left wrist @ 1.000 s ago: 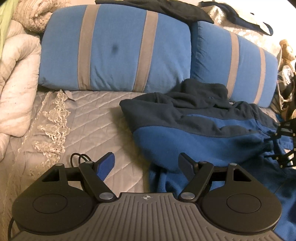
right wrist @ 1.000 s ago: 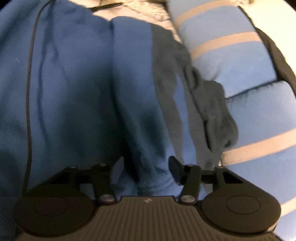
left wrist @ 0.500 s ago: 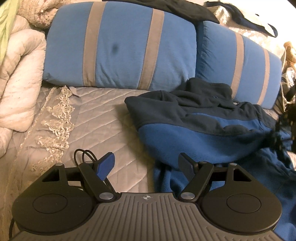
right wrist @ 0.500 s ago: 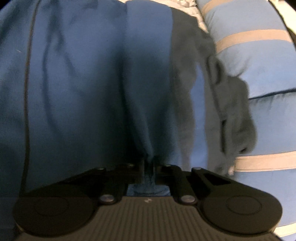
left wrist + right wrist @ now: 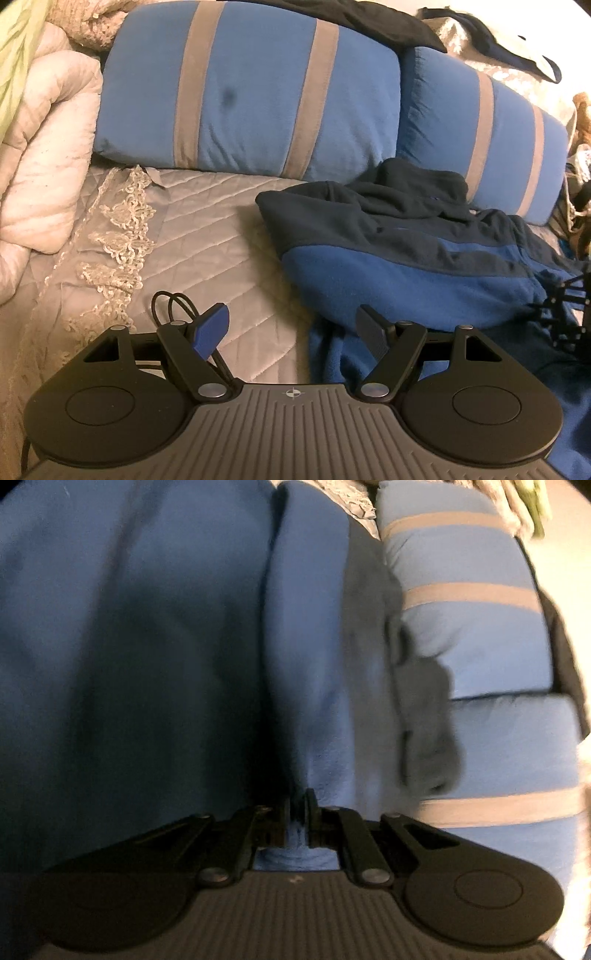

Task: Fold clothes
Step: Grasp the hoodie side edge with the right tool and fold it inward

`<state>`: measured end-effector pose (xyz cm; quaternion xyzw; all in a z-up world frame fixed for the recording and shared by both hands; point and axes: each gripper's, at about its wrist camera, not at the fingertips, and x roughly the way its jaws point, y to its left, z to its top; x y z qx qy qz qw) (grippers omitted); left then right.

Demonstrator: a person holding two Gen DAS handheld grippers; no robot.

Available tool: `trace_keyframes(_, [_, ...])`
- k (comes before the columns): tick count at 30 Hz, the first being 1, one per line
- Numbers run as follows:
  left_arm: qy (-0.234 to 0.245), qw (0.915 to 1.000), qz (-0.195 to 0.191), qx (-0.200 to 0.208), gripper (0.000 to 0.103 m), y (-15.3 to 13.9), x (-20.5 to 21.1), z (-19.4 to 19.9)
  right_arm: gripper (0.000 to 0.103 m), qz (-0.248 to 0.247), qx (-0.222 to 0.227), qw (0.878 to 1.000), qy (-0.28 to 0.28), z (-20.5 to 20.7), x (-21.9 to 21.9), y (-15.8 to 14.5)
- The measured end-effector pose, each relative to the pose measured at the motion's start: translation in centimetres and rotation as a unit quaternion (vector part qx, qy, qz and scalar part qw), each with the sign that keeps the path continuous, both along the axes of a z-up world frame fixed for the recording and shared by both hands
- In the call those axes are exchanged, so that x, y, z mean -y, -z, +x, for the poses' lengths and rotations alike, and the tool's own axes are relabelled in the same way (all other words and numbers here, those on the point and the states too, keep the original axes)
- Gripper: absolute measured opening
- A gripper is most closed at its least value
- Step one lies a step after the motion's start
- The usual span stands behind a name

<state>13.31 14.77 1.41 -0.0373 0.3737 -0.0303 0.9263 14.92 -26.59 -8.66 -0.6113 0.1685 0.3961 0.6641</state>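
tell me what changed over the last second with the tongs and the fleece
The right tongs, open around a fold a second ago, have closed and now pinch the blue fleece jacket; its cloth looks pulled taut toward them. The left wrist view has shifted, so the striped pillows sit further right in it. The left tongs remain open and empty above the quilt.

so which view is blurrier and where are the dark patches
Right wrist view: motion-smeared, soft edges on the fleece jacket and striped pillows, deep shadow left of the right gripper. Left wrist view: sharp, warm light, fisheye-bent pillows, glare top right; left gripper crisp.
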Motion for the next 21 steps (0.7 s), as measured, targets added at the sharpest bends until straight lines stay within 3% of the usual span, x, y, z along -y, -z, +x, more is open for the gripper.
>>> trace_keyframes(1, [0.0,1.0,0.003,0.0,0.075,0.0,0.0,0.0,0.033,0.009,-0.003,1.0,0.006,0.0,0.2,-0.2])
trace_keyframes(2, [0.0,1.0,0.003,0.0,0.075,-0.1,0.0,0.0,0.039,0.019,-0.007,1.0,0.012,0.0,0.4,-0.3])
trace_keyframes(10, [-0.002,1.0,0.002,-0.001,0.075,0.0,-0.2,0.2,0.048,0.011,0.006,1.0,0.01,0.0,0.5,0.0])
trace_keyframes(13, [0.002,1.0,0.005,-0.002,0.075,0.1,-0.2,0.1,0.042,-0.005,0.015,1.0,0.004,0.7,-0.3,0.0])
trace_keyframes(14, [0.004,1.0,0.007,-0.003,0.075,0.2,-0.1,0.2,0.025,-0.011,0.015,1.0,0.002,0.9,-0.4,0.0])
trace_keyframes(16, [0.01,0.9998,0.014,-0.005,0.075,0.3,0.0,0.2,0.01,-0.013,0.029,0.999,0.006,1.3,-0.7,-0.3])
trace_keyframes(21, [0.033,0.9984,0.046,-0.009,0.075,1.1,1.1,1.4,0.008,0.022,0.087,0.995,0.034,3.2,-1.9,-2.8])
